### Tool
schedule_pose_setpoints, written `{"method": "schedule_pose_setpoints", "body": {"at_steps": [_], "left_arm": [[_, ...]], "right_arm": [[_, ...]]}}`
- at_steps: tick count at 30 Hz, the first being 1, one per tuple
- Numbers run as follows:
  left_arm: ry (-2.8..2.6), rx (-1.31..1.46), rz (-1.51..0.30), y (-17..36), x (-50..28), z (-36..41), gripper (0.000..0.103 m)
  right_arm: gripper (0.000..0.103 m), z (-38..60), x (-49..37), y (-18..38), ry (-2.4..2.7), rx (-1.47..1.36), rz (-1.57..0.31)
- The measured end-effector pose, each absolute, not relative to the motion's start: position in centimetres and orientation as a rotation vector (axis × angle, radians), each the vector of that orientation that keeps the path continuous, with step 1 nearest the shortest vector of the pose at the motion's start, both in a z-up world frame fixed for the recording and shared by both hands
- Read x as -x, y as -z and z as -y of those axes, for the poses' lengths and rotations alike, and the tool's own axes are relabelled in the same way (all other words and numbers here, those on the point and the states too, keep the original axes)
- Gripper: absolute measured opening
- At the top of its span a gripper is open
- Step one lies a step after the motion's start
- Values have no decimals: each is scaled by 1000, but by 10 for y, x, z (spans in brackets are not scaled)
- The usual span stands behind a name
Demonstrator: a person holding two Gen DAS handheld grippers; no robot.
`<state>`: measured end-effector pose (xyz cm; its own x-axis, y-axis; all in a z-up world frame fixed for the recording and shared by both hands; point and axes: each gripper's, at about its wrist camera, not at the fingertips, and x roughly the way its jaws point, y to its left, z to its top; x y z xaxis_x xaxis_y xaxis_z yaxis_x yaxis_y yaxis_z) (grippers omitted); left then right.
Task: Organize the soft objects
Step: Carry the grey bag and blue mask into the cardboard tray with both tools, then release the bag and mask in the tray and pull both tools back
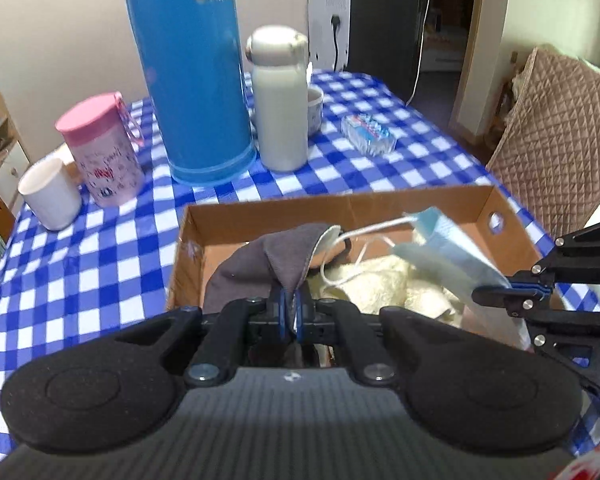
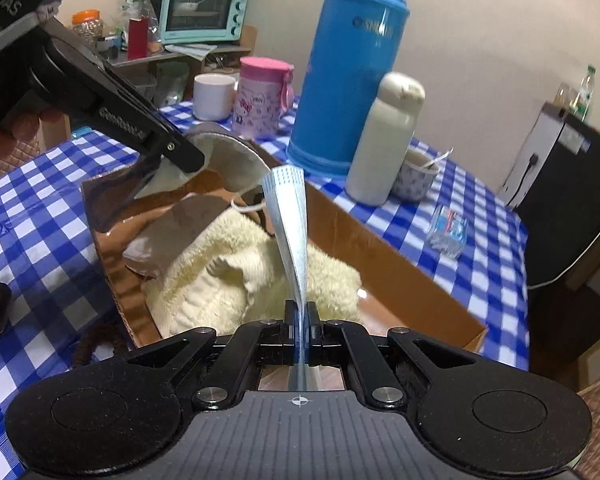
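Grey fabric with a white lining, a cupped face mask [image 1: 288,256], is pinched between the pressed-together fingers of the left gripper [image 1: 291,304] and is held above the near end of the cardboard box [image 1: 340,202]. A white ear loop [image 1: 364,232] is seen trailing from it. Beside it, a pleated blue surgical mask [image 2: 290,232] is clamped edge-on between the closed fingers of the right gripper [image 2: 300,314] and is held over the same box. A cream fluffy cloth [image 2: 220,276] is bunched inside the box, with a loose flap of brown paper [image 2: 176,236] resting partly on it. The box is set on a blue-and-white checked tablecloth [image 1: 100,248]. Behind it a tall blue thermos [image 1: 192,72], a white bottle [image 1: 278,100], a pink lidded cup [image 1: 102,148] and a white mug [image 1: 50,194] are stood.
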<state>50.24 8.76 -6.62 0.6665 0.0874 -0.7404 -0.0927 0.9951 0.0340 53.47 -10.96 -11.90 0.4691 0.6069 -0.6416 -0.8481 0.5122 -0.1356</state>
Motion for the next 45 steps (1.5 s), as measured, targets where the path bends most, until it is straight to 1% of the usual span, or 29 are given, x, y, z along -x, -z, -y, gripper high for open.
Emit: {"method": "schedule_pose_setpoints", "body": {"at_steps": [8, 14, 17, 18, 20, 21, 22, 23, 24, 25, 26, 28, 36, 45], "left_arm": [[-77, -26, -932, 99, -508, -79, 5], [-99, -16, -986, 112, -502, -84, 6], [-104, -5, -993, 112, -500, -87, 10], [-103, 2, -997, 111, -500, -88, 14], [-101, 13, -995, 108, -499, -89, 17], [-100, 15, -991, 107, -499, -89, 23], [-99, 17, -985, 104, -498, -89, 29], [-98, 21, -975, 101, -496, -90, 32], [-97, 24, -966, 98, -495, -90, 33], [-93, 30, -955, 94, -493, -91, 33], [-91, 36, -948, 91, -492, -92, 34], [-89, 45, -934, 85, -489, -94, 37], [-74, 84, -874, 57, -467, -100, 37], [-96, 132, -859, 37, -428, -109, 37]], "right_arm": [[2, 103, -545, 136, -950, 459, -648], [2, 99, -547, 143, -954, 458, -671], [2, 97, -548, 144, -947, 454, -682], [2, 97, -548, 144, -938, 451, -684], [3, 97, -548, 144, -928, 434, -694], [5, 98, -548, 144, -923, 426, -696], [10, 99, -548, 143, -917, 417, -698], [28, 101, -548, 141, -913, 408, -703], [54, 102, -548, 140, -913, 399, -705], [61, 104, -546, 137, -910, 389, -692], [64, 107, -543, 135, -910, 386, -669], [64, 111, -541, 131, -906, 387, -667], [64, 141, -528, 111, -911, 280, -664], [64, 185, -505, 95, -855, 115, -710]]}}
